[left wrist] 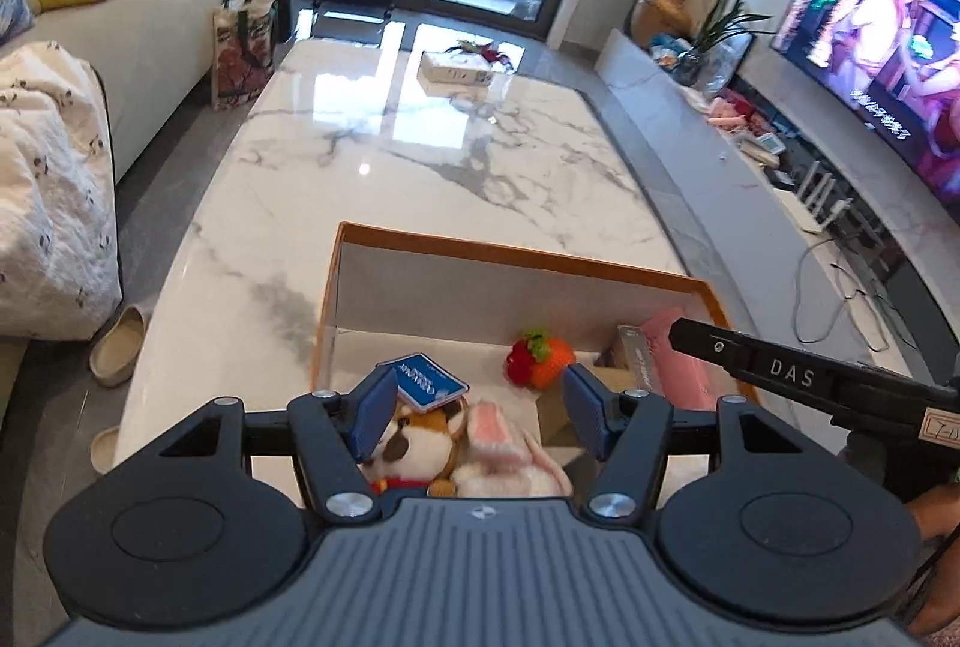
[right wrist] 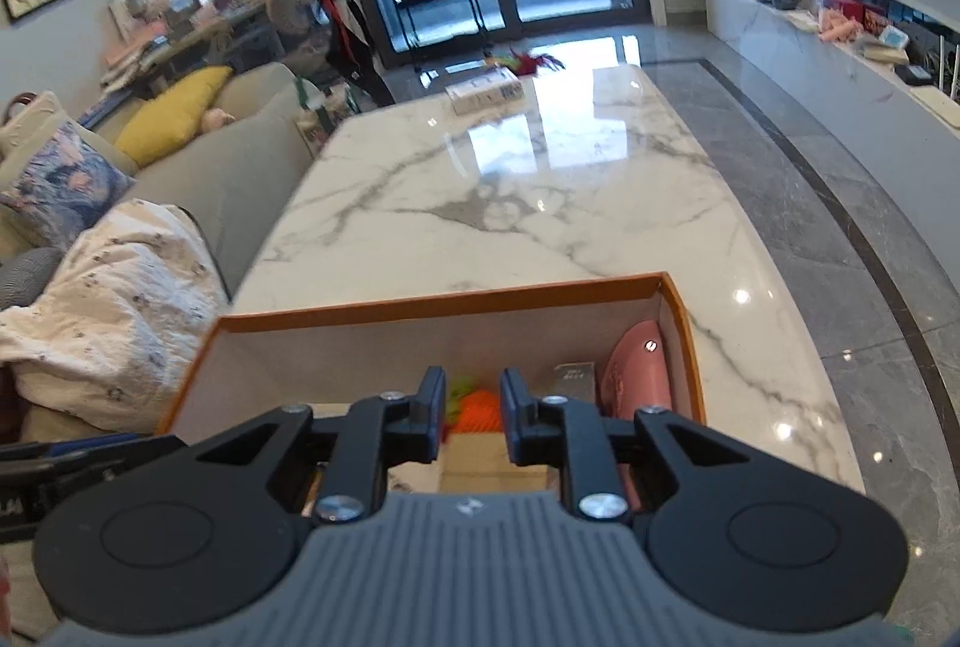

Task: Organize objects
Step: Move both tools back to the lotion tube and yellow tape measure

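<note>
An orange-rimmed box (left wrist: 510, 251) stands on the near end of the marble table (left wrist: 420, 155). Inside lie a dog plush (left wrist: 414, 443), a pink-eared bunny plush (left wrist: 510, 461), a blue card (left wrist: 429, 382), a knitted strawberry (left wrist: 540, 356), a silver packet (left wrist: 639, 356) and a pink case (left wrist: 684, 377). My left gripper (left wrist: 477, 416) is open above the plush toys, holding nothing. My right gripper (right wrist: 473, 422) hangs over the box (right wrist: 438, 308) with a narrow empty gap between its fingers, above the strawberry (right wrist: 477, 407); the pink case (right wrist: 636, 377) lies to its right. The right gripper's body (left wrist: 810, 377) enters the left wrist view.
A white carton (left wrist: 456, 71) and a red-green feathered item (left wrist: 480, 47) sit at the table's far end. A sofa with blanket (left wrist: 54, 203) runs along the left, slippers (left wrist: 117, 344) on the floor. A TV (left wrist: 882, 65) and low console are at the right.
</note>
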The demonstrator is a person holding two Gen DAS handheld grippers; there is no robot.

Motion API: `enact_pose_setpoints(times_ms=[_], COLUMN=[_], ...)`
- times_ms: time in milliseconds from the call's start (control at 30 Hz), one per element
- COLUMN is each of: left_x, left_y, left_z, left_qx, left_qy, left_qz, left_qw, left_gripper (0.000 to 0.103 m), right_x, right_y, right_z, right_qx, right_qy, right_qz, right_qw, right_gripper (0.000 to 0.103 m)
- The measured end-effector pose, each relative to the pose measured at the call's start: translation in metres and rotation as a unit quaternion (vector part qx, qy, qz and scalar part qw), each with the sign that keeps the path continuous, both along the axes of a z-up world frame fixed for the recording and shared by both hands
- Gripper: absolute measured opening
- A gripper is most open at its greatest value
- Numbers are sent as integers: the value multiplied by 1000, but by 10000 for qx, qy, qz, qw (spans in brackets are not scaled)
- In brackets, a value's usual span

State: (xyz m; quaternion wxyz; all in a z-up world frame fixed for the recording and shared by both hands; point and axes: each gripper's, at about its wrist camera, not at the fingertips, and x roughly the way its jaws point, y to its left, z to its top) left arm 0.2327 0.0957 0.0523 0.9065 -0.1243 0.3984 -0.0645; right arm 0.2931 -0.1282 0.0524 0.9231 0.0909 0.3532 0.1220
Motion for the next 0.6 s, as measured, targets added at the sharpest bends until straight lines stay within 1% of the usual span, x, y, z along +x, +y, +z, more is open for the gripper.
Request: enact_pose_setpoints(times_ms=[33,133,267,367,467,600], left_x=[-7,-29,-53,-69,-84,-99], left_y=[2,8,18,23,21,20], left_z=[4,14,16,11,1,-22], left_qx=[-23,28,178,294,613,995], left_qy=[-41,-173,-169,-92,1,136], left_qz=[-75,-192,-246,-390,-505,-680], left_qw=[10000,9997,9994,9988,9968,9926], left_gripper=[72,72,72,72,72,72], right_x=[-10,-38,-74,-96,-115,-139], right_y=[1,7,16,24,30,39], right_z=[4,11,14,12,2,-13], right_qx=[2,-1,89,97,136,180], right_qy=[-71,-187,-305,-341,-215,-136], right_qz=[43,115,262,322,336,393], right_qw=[10000,9998,9992,9989,9991,9990], right_gripper=[31,31,32,33,33,33])
